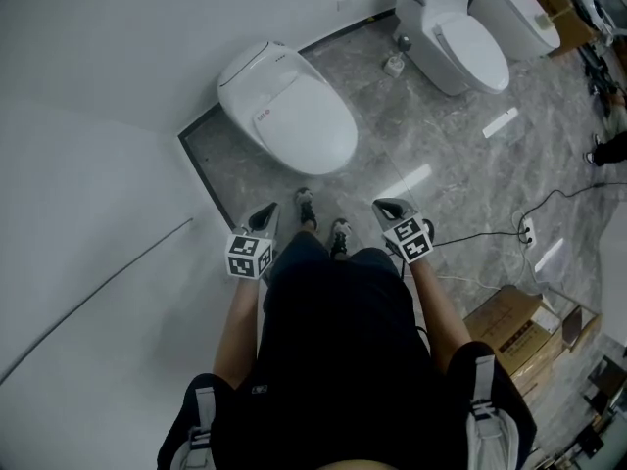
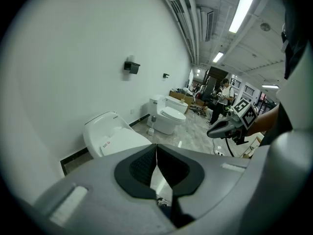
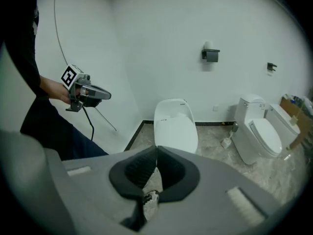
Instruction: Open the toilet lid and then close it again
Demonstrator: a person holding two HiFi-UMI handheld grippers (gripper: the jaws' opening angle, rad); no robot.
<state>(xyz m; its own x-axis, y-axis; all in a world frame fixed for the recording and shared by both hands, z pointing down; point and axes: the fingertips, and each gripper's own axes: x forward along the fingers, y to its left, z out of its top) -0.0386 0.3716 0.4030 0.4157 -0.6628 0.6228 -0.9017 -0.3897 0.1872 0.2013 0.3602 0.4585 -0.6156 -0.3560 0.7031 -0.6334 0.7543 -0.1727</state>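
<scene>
In the head view the toilet point(image 1: 253, 74), its lid point(image 1: 309, 125) down, lies just ahead of the left gripper point(image 1: 266, 213) and right gripper point(image 1: 385, 207), untouched. Only the gripper views show both pairs of jaws closed on nothing, and a black holder point(image 3: 211, 55) on the wall above the toilet.

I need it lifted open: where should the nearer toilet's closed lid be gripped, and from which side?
Take the lid at its rounded front lip, coming from where the person stands. It lies flat and shut, and its hinge end is likely back by the wall.
</scene>
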